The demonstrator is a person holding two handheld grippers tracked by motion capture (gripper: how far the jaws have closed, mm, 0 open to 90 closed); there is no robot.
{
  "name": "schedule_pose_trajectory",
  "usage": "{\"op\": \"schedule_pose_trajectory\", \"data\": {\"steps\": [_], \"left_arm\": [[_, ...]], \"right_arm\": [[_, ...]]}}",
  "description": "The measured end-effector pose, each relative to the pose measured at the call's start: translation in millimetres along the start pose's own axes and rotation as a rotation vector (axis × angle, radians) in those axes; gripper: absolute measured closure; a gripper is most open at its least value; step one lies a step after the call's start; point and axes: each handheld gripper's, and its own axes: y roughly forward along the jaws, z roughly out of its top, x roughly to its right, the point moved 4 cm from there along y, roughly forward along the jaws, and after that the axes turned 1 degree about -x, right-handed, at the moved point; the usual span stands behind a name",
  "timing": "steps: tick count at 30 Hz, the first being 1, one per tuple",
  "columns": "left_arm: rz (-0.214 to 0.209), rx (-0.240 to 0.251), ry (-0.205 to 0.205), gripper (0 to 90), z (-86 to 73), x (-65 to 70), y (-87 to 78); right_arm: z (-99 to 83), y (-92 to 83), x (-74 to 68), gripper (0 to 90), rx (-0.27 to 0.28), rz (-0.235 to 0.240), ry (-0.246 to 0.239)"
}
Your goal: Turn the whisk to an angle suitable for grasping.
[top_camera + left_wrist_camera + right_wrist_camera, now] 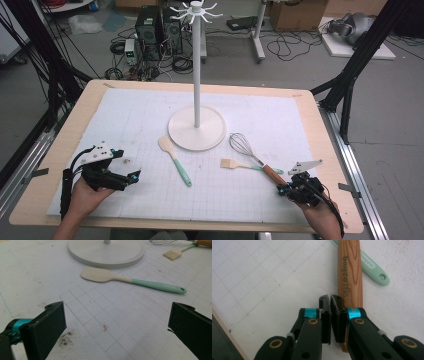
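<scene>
Right gripper [330, 298] jaws pressed together, empty, just beside whisk [252, 156] wooden handle near table's right edge: open wide, straddle handle mid-length, then clamp; left gripper [112, 322] agape, idle.

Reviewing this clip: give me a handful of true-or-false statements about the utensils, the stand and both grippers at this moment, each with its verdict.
1. The right gripper is shut with nothing between its pads. True; the whisk's wooden handle lies just beside it.
2. The left gripper is clamped on the spatula. False; its jaws stand wide open over bare mat, and the spatula lies ahead of them, untouched.
3. The whisk hangs from a hook on the stand. False; it lies flat on the mat, and the hooks at the top of the stand carry nothing.
4. The pastry brush lies beside the whisk, right of the spatula in the high view. True.
5. The spatula stands on the stand's round base. False; it lies on the mat in front of the base.
</scene>
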Motion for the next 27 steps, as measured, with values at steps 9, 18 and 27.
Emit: {"op": "schedule_pose_trajectory", "data": {"steps": [9, 18, 27], "left_arm": [[0.001, 0.001, -0.001, 1.7, 0.0, -0.2, -0.1], [0.001, 0.001, -0.001, 1.8, 0.0, -0.2, -0.1], [0.002, -0.002, 0.001, 1.7, -0.2, -0.3, 0.0]], "right_arm": [[-0.3, -0.5, 3.5, 86.4, 0.003, -0.003, 0.005], [-0.9, -0.9, 7.1, 86.2, 0.005, -0.01, 0.011], [-1.4, -1.5, 8.9, 86.1, 0.003, -0.011, 0.014]]}}
